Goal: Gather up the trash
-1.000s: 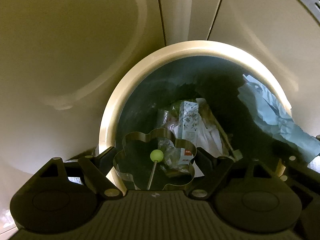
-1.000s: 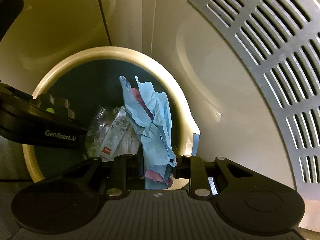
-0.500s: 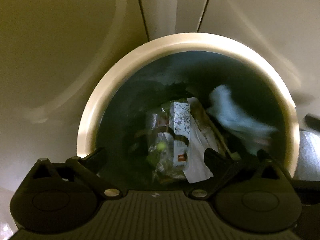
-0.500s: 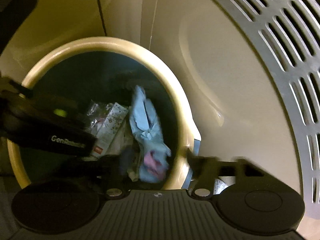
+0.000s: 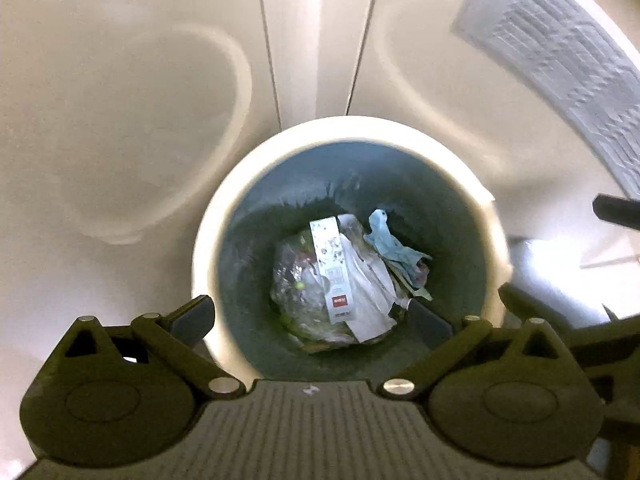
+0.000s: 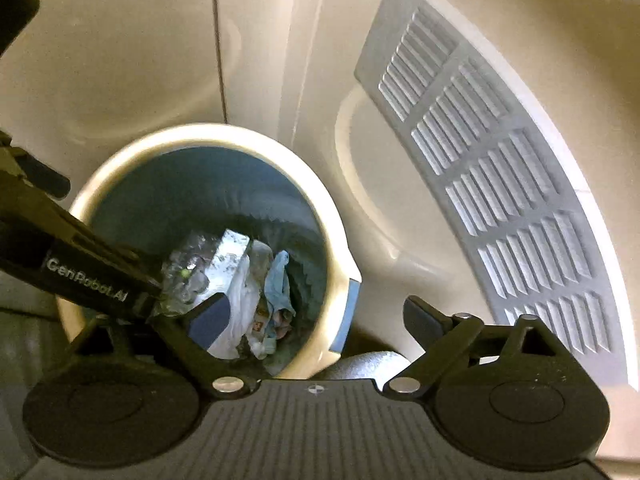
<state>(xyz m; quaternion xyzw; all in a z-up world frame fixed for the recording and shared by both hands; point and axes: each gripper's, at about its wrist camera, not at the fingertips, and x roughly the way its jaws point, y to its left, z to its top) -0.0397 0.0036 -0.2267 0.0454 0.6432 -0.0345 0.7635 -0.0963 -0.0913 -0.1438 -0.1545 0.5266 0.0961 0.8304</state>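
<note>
A round cream-rimmed trash bin (image 5: 208,240) with a dark liner sits below both grippers; it also shows in the right wrist view (image 6: 336,240). Inside lie a crumpled light blue paper (image 5: 394,246), a white patterned carton (image 5: 334,268), clear plastic wrap (image 5: 296,280) and white paper. In the right wrist view the blue paper (image 6: 278,280) lies at the bin's right side. My left gripper (image 5: 320,316) is open and empty above the bin. My right gripper (image 6: 316,316) is open and empty over the bin's right rim.
Cream cabinet panels (image 5: 132,92) with a vertical seam stand behind the bin. A grey slatted vent grille (image 6: 500,184) lies to the right. The left gripper's body (image 6: 80,272) crosses the right wrist view at left.
The left gripper opened and dropped the flower-shaped cutter and green-ball stick into the bin. The right gripper opened and released the blue paper, which fell in. Both grippers rose away from the bin.
</note>
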